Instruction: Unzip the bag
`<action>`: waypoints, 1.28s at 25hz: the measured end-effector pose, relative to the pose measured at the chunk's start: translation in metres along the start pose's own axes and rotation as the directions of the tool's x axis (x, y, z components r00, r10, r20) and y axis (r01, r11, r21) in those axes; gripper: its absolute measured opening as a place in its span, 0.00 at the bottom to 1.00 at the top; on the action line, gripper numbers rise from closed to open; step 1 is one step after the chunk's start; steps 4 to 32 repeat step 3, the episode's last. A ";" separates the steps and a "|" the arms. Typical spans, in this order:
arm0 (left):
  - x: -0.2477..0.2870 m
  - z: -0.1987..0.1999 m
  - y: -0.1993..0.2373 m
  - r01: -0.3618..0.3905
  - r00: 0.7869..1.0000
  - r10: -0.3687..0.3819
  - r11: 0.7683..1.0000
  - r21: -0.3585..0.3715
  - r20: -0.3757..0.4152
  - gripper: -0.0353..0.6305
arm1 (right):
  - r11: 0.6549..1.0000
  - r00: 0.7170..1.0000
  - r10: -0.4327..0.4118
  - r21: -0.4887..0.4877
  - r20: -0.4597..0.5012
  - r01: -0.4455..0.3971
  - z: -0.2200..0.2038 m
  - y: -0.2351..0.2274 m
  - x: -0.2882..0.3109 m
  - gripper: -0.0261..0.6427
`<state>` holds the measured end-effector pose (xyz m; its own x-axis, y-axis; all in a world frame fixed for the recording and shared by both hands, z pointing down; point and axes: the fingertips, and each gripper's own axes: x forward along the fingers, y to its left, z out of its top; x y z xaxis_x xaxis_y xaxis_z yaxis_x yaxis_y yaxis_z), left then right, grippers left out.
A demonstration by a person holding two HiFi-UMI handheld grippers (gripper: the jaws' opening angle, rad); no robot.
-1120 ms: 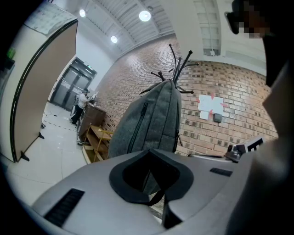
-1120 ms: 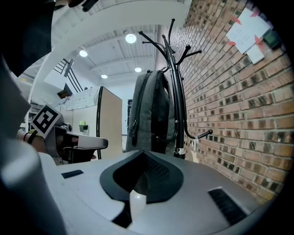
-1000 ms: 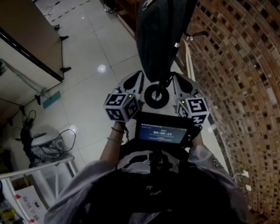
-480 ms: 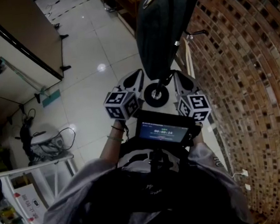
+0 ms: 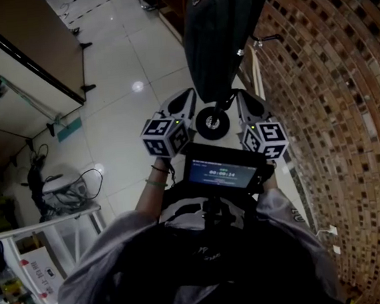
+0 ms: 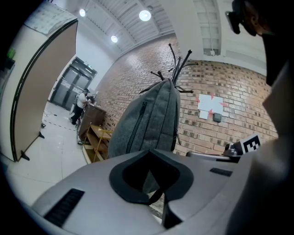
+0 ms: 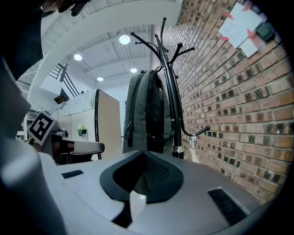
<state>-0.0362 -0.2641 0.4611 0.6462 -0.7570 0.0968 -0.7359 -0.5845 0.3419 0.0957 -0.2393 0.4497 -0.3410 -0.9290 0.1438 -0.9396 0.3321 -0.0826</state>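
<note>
The grey bag [image 5: 219, 38] hangs from the coat stand [image 7: 171, 101] at upper centre, so the left gripper [image 5: 188, 99] and right gripper [image 5: 244, 98], jaws together and empty, point level toward it, likely for its zip.

Dark grey bag [image 5: 219, 38], black coat stand [image 7: 172, 105], red-brown brick wall [image 5: 332, 101], pale glossy floor [image 5: 117, 88] tiles, and black-and-white square markers on left gripper [image 5: 186, 101] and right gripper [image 5: 244, 99].

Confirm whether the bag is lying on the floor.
No, the bag hangs off the floor from the coat rack.
</note>
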 end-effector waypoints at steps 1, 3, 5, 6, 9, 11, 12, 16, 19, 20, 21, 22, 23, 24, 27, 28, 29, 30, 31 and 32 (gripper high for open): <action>0.001 0.000 0.000 0.001 1.000 -0.001 1.000 0.000 0.000 0.06 | 1.000 1.000 0.000 0.000 0.000 0.000 0.000 0.000 0.001 0.05; 0.002 0.000 0.001 0.001 1.000 -0.001 1.000 0.003 -0.002 0.06 | 1.000 1.000 0.001 0.001 0.000 -0.001 0.001 -0.001 0.002 0.05; 0.002 0.000 0.001 0.001 1.000 -0.001 1.000 0.003 -0.002 0.06 | 1.000 1.000 0.001 0.001 0.000 -0.001 0.001 -0.001 0.002 0.05; 0.002 0.000 0.001 0.001 1.000 -0.001 1.000 0.003 -0.002 0.06 | 1.000 1.000 0.001 0.001 0.000 -0.001 0.001 -0.001 0.002 0.05; 0.002 0.000 0.001 0.001 1.000 -0.001 1.000 0.003 -0.002 0.06 | 1.000 1.000 0.001 0.001 0.000 -0.001 0.001 -0.001 0.002 0.05; 0.002 0.000 0.001 0.001 1.000 -0.001 1.000 0.003 -0.002 0.06 | 1.000 1.000 0.001 0.001 0.000 -0.001 0.001 -0.001 0.002 0.05; 0.002 0.000 0.001 0.001 1.000 -0.001 1.000 0.003 -0.002 0.06 | 1.000 1.000 0.001 0.001 0.000 -0.001 0.001 -0.001 0.002 0.05; 0.002 0.000 0.001 0.001 1.000 -0.001 1.000 0.003 -0.002 0.06 | 1.000 1.000 0.001 0.001 0.000 -0.001 0.001 -0.001 0.002 0.05; 0.002 0.000 0.001 0.001 1.000 -0.001 1.000 0.003 -0.002 0.06 | 1.000 1.000 0.001 0.001 0.000 -0.001 0.001 -0.001 0.002 0.05; 0.002 0.000 0.001 0.001 1.000 -0.001 1.000 0.003 -0.002 0.06 | 1.000 1.000 0.001 0.001 0.000 -0.001 0.001 -0.001 0.002 0.05; 0.002 0.000 0.001 0.001 1.000 -0.001 1.000 0.003 -0.002 0.06 | 1.000 1.000 0.001 0.001 0.000 -0.001 0.001 -0.001 0.002 0.05; 0.002 0.000 0.001 0.001 1.000 -0.001 1.000 0.003 -0.002 0.06 | 1.000 1.000 0.001 0.001 0.000 -0.001 0.001 -0.001 0.002 0.05; 0.002 0.000 0.001 0.001 1.000 -0.001 1.000 0.003 -0.002 0.06 | 1.000 1.000 0.001 0.001 0.000 -0.001 0.001 -0.001 0.002 0.05; 0.002 0.000 0.001 0.001 1.000 -0.001 1.000 0.003 -0.002 0.06 | 1.000 1.000 0.001 0.001 0.000 -0.001 0.001 -0.001 0.002 0.05; 0.002 0.000 0.001 0.001 1.000 -0.001 1.000 0.003 -0.002 0.06 | 1.000 1.000 0.001 0.001 0.000 -0.001 0.001 -0.001 0.002 0.05; 0.002 0.000 0.001 0.001 1.000 -0.001 1.000 0.003 -0.002 0.06 | 1.000 1.000 0.001 0.001 0.000 -0.001 0.001 -0.001 0.002 0.05; 0.002 0.000 0.001 0.001 1.000 -0.001 1.000 0.003 -0.002 0.06 | 1.000 1.000 0.001 0.001 0.000 -0.001 0.001 -0.001 0.002 0.05; 0.002 0.000 0.001 0.001 1.000 -0.001 1.000 0.003 -0.002 0.06 | 1.000 1.000 0.001 0.001 0.000 -0.001 0.001 -0.001 0.002 0.05; 0.002 0.000 0.001 0.001 1.000 -0.001 1.000 0.003 -0.002 0.06 | 1.000 1.000 0.001 0.001 0.000 -0.001 0.001 -0.001 0.002 0.05; 0.002 0.000 0.001 0.001 1.000 -0.001 1.000 0.003 -0.002 0.06 | 1.000 1.000 0.001 0.001 0.000 -0.001 0.001 -0.001 0.002 0.05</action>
